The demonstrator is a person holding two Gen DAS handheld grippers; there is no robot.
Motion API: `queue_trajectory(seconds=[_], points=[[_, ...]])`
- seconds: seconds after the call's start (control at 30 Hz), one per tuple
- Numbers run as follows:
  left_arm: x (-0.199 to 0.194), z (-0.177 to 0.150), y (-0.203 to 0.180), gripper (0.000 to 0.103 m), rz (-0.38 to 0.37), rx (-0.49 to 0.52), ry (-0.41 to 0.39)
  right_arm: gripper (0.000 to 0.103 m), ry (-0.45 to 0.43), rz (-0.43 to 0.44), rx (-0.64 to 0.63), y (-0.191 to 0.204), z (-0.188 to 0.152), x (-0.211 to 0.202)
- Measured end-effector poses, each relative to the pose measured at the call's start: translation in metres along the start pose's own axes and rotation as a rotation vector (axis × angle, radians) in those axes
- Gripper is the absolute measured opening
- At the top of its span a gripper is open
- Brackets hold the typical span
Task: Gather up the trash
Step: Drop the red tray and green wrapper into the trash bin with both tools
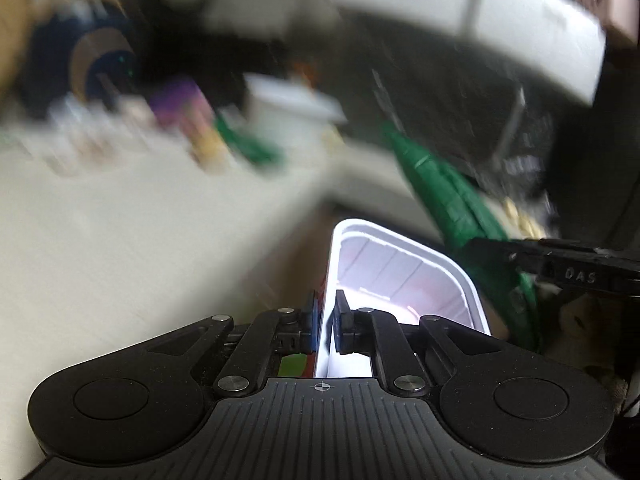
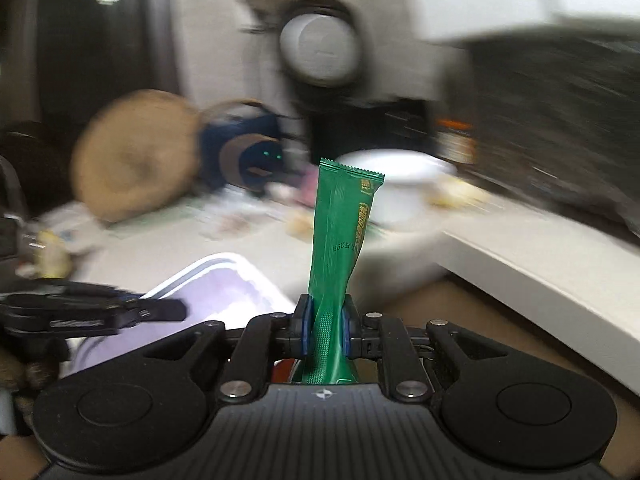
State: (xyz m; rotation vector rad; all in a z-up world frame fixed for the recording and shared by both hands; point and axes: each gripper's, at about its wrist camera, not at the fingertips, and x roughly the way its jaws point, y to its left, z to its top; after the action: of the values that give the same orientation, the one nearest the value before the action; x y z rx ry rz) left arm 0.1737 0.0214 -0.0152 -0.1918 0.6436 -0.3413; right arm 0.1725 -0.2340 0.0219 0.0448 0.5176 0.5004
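My left gripper (image 1: 326, 320) is shut on the rim of a white plastic container (image 1: 404, 272), which it holds off the table's corner; the container looks empty inside. My right gripper (image 2: 325, 330) is shut on a green snack wrapper (image 2: 342, 236) that stands upright between the fingers. In the left wrist view the wrapper (image 1: 452, 200) hangs just right of the container, with the right gripper's finger (image 1: 560, 262) beside it. In the right wrist view the container (image 2: 216, 292) sits lower left, with the left gripper (image 2: 92, 314) on it.
The white table (image 2: 540, 264) carries a white bowl (image 2: 400, 188), small wrappers and scraps (image 2: 296, 222), a round wooden board (image 2: 136, 160) and a dark blue bag (image 2: 244, 152). A brown floor (image 2: 424, 300) shows below. Both views are motion-blurred.
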Motion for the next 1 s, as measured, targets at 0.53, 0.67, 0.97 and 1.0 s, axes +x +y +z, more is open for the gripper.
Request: queue_trajectory(seconds=[0.53, 0.67, 0.97, 1.0], points=[[0.327, -0.181, 0.049, 0.018, 0.037, -0.328, 0.456, 0.014, 0.382, -0.290, 0.220, -0.120, -0.156, 0.067], [0.288, -0.157, 0.051, 0.018, 0.014, -0.275, 0.381, 0.014, 0.462, -0.252, 0.268, -0.127, -0.172, 0.087], [0.211, -0.132, 0.050, 0.018, 0.066, -0.266, 0.348, 0.014, 0.658, -0.068, 0.523, -0.121, -0.194, 0.164], [0.208, -0.130, 0.052, 0.018, 0.062, -0.271, 0.342, 0.014, 0.697, -0.076, 0.545, -0.121, -0.199, 0.173]])
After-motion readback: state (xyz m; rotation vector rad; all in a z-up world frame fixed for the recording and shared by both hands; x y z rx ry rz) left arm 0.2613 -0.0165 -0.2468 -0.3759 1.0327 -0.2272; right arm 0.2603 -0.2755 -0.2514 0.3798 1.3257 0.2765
